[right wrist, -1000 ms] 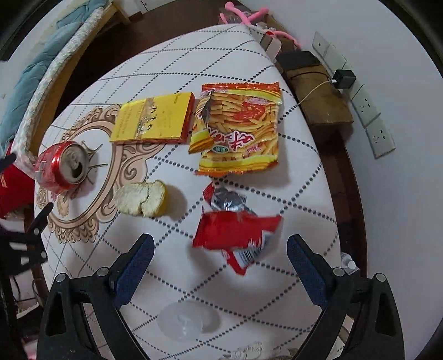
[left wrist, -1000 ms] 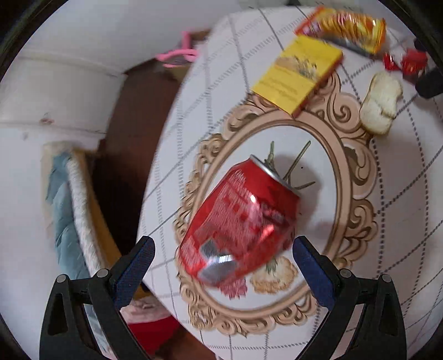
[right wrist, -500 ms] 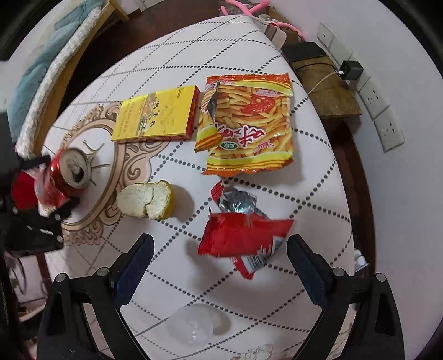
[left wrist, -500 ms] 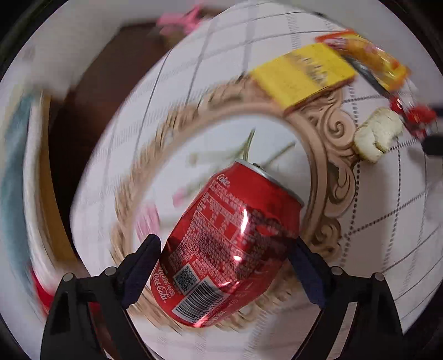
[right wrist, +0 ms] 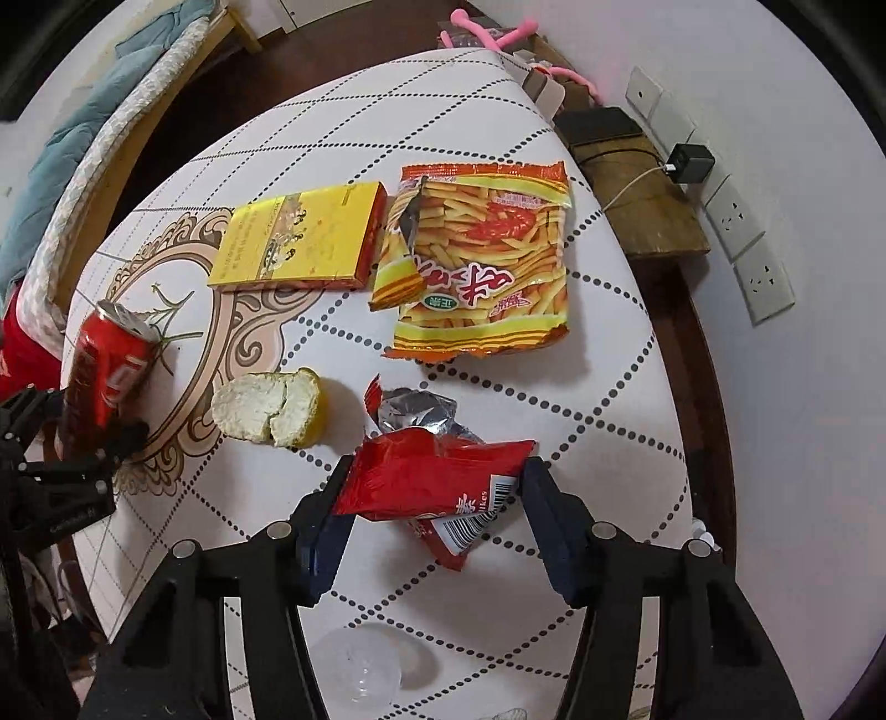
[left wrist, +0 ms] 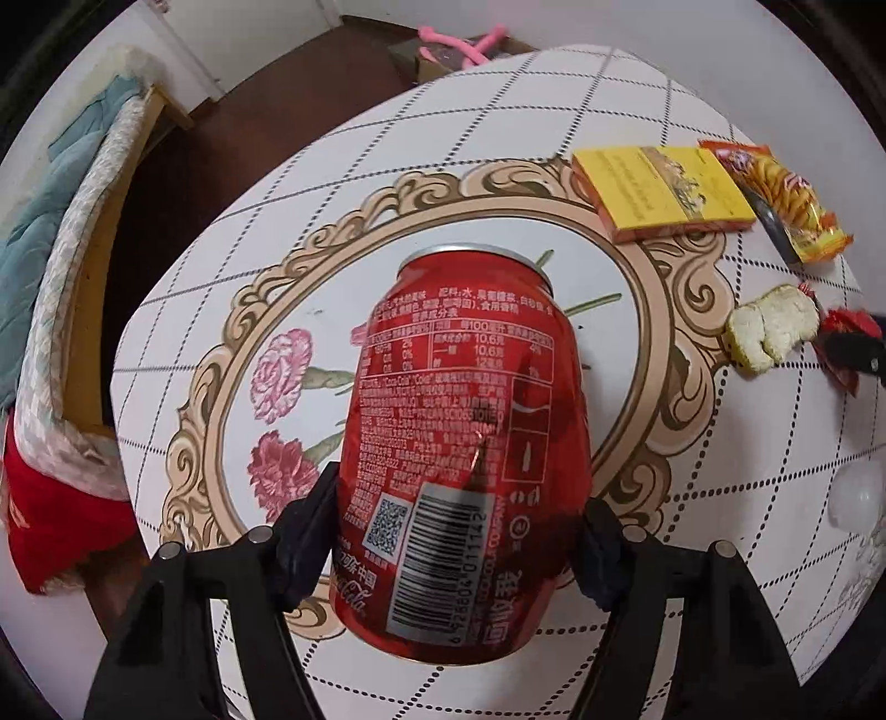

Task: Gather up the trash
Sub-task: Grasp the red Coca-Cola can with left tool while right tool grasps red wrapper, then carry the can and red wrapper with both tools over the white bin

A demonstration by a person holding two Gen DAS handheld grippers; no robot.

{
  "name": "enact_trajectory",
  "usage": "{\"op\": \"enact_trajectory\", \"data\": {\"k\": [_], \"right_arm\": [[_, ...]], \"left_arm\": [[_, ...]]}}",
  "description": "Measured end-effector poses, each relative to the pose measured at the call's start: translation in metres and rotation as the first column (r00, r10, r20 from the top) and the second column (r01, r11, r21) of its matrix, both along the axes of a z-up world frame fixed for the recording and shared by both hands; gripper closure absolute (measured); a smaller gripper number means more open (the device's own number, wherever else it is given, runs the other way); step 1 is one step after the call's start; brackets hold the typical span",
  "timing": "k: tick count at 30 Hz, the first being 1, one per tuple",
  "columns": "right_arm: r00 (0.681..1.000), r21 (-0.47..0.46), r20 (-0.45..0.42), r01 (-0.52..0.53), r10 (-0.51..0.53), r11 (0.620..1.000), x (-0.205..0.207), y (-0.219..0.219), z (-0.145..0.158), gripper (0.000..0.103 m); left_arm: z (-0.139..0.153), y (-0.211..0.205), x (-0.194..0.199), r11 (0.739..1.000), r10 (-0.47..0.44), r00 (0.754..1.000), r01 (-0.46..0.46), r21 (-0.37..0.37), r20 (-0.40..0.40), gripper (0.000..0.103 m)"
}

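Note:
My left gripper is shut on a dented red cola can and holds it tilted just above the table; the can also shows at the left of the right wrist view. My right gripper is shut on a crumpled red snack wrapper with a silver inside. An orange chip bag, a yellow box and a piece of bread lie on the white patterned tablecloth.
A clear plastic lid lies near the table's front edge. A bed with a blue blanket stands to the left. A wooden shelf and wall sockets are on the right. Pink hangers lie beyond the table.
My left gripper closed on the can and lifted it off the table. My right gripper moved forward and closed on the red wrapper.

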State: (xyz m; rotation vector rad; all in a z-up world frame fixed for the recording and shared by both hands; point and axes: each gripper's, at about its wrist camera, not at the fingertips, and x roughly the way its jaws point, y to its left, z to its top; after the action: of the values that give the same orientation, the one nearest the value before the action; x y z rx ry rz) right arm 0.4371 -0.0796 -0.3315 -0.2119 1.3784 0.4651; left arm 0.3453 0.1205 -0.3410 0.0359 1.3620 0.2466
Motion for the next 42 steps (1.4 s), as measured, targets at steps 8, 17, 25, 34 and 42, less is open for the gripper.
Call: {"op": "enact_trajectory", "data": {"k": [8,17,25,34,42], "right_arm": [[0.999,0.024,0.040,-0.026,0.025,0.999,-0.022,-0.002,0.009,0.064],[0.995,0.092,0.069,-0.075,0.069,0.993,-0.060,0.003,0.037,0.067],[0.980,0.197,0.124,-0.180,0.157,0.964,-0.112,0.036,0.094,0.067],[0.919,0.311,0.177,-0.391,0.351,0.866,-0.205,0.132,0.148,0.067],[0.822,0.346,0.156,-0.564,0.547,0.749,-0.304,0.240,0.153,0.067]], "left_arm": [[0.024,-0.019,-0.060,0.989,0.116,0.984,-0.127,0.078,0.138,0.034],[0.083,-0.011,-0.136,0.957,0.242,0.927,-0.277,0.087,0.287,0.034],[0.131,0.033,-0.209,0.902,0.379,0.844,-0.429,0.052,0.380,0.034],[0.176,0.088,-0.322,0.788,0.510,0.737,-0.607,0.102,0.444,0.034],[0.180,0.145,-0.410,0.671,0.628,0.634,-0.735,0.098,0.452,0.034]]}}
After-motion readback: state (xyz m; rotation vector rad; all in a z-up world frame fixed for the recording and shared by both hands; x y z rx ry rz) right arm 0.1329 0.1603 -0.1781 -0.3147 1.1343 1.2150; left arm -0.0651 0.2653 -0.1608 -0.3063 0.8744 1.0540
